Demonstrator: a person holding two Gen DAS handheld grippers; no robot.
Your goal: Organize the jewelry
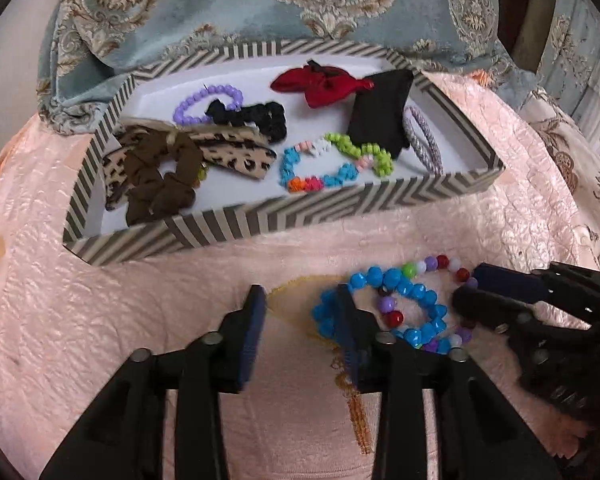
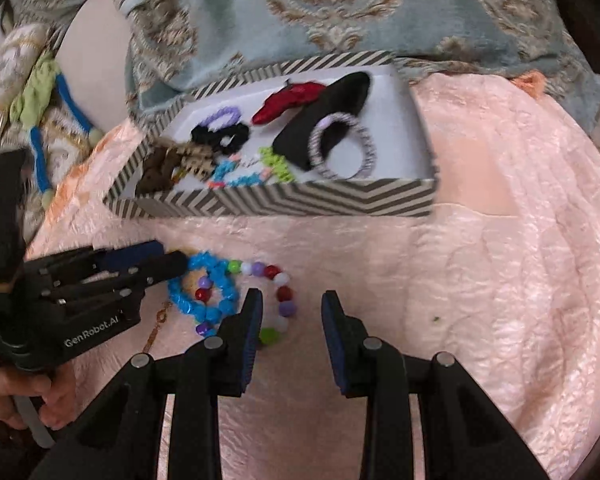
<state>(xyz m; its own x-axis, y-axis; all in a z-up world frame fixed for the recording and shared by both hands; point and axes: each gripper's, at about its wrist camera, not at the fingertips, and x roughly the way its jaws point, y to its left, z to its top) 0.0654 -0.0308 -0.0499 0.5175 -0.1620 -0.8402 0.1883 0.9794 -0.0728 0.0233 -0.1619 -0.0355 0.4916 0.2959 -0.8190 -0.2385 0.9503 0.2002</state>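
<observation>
A blue bead bracelet (image 1: 414,304) (image 2: 210,292) and a mixed-colour bead bracelet (image 1: 444,264) (image 2: 280,292) lie overlapped on the pink quilt in front of a striped box (image 1: 260,220) (image 2: 300,200). My left gripper (image 1: 302,300) (image 2: 168,258) is open, its right finger at the blue bracelet's left edge. My right gripper (image 2: 290,306) (image 1: 466,284) is open, its left finger on the mixed bracelet. The box holds scrunchies, bows and bead bracelets.
The pink quilt (image 2: 480,280) spreads to the right of the bracelets. A blue-green patterned cushion (image 1: 300,0) lies behind the box. A blue and green cord (image 2: 40,120) lies at the far left.
</observation>
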